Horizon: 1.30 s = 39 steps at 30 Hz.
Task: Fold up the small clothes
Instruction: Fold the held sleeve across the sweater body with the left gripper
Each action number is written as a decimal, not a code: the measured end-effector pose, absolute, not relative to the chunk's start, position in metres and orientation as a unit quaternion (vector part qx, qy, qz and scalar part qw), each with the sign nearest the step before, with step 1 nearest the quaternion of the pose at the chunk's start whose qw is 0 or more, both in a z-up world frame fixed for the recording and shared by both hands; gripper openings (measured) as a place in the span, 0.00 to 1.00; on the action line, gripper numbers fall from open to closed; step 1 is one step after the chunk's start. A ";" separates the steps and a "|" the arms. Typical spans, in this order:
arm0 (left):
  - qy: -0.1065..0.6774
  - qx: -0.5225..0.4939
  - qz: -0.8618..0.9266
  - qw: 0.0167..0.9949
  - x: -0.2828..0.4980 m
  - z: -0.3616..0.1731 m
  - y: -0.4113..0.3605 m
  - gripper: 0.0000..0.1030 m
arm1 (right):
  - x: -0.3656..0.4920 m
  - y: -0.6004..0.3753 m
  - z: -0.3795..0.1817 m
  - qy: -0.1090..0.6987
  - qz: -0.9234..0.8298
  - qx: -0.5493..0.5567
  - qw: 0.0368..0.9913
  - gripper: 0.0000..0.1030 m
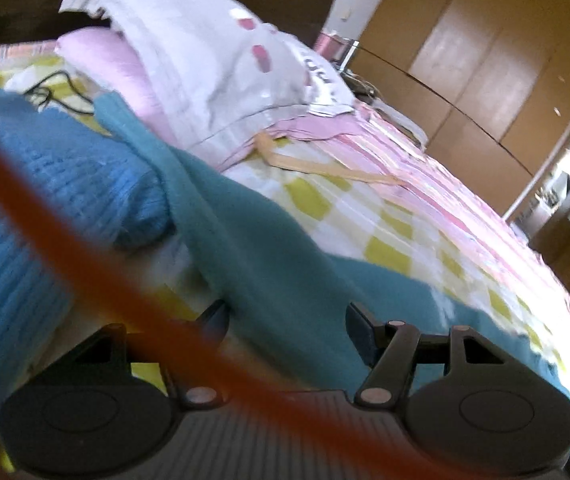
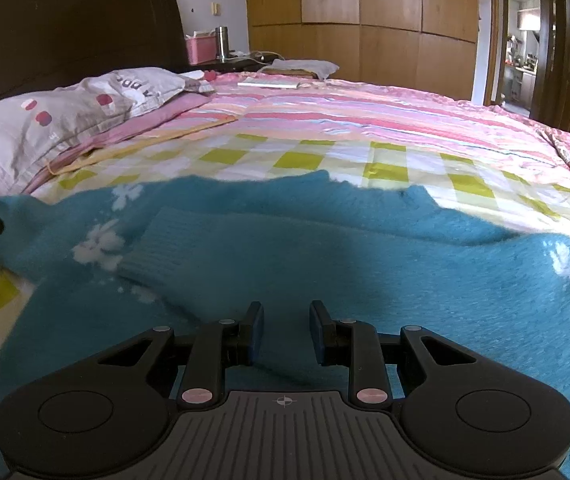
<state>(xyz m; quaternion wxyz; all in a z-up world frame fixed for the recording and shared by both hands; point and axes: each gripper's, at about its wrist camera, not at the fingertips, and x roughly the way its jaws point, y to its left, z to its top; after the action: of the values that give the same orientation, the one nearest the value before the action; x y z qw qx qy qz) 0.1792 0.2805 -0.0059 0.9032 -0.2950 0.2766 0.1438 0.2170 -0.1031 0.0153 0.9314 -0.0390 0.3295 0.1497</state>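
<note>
On the checked bedspread the blue sweater lies spread, one sleeve already across its chest. My right gripper hovers low over the near hem, jaws narrow with nothing in them; my left gripper stands wide over a fold, empty too. I'd pinch hem and side edge together, lift evenly, and lay the fold flat without dragging

Home bedroom: bed with checked and striped quilt, pillow far left by dark headboard, wooden wardrobe beyond, doorway far right.
</note>
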 end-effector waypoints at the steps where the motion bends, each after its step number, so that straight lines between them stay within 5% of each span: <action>1: 0.277 -0.300 0.145 0.901 0.183 -0.008 0.282 0.67 | 0.216 -0.103 0.015 0.330 0.150 -0.039 0.931 0.25; 7: 0.269 -0.318 0.152 0.896 0.206 -0.021 0.295 0.64 | 0.215 -0.098 0.013 0.331 0.148 -0.032 0.931 0.25; 9: 0.269 -0.304 0.156 0.900 0.207 -0.021 0.296 0.53 | 0.214 -0.097 0.014 0.332 0.151 -0.028 0.931 0.25; 11: 0.270 -0.288 0.159 0.905 0.209 -0.018 0.295 0.32 | 0.211 -0.096 0.016 0.332 0.158 -0.028 0.929 0.25; 16: 0.256 -0.267 0.145 0.918 0.210 -0.011 0.295 0.17 | 0.205 -0.088 0.022 0.332 0.177 -0.030 0.926 0.25; 32: 0.244 0.031 -0.130 0.960 0.186 0.003 0.127 0.17 | 0.197 -0.060 0.068 0.298 0.215 -0.026 0.930 0.25; 39: 0.220 0.161 -0.141 0.952 0.166 -0.003 0.085 0.35 | 0.205 -0.049 0.078 0.327 0.261 -0.024 0.908 0.26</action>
<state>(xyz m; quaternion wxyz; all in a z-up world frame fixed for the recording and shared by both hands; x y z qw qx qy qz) 0.1657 0.0849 -0.0032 0.9517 0.1606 0.2204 -0.1407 0.2047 -0.0486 0.0784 0.9080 -0.0238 0.3265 0.2615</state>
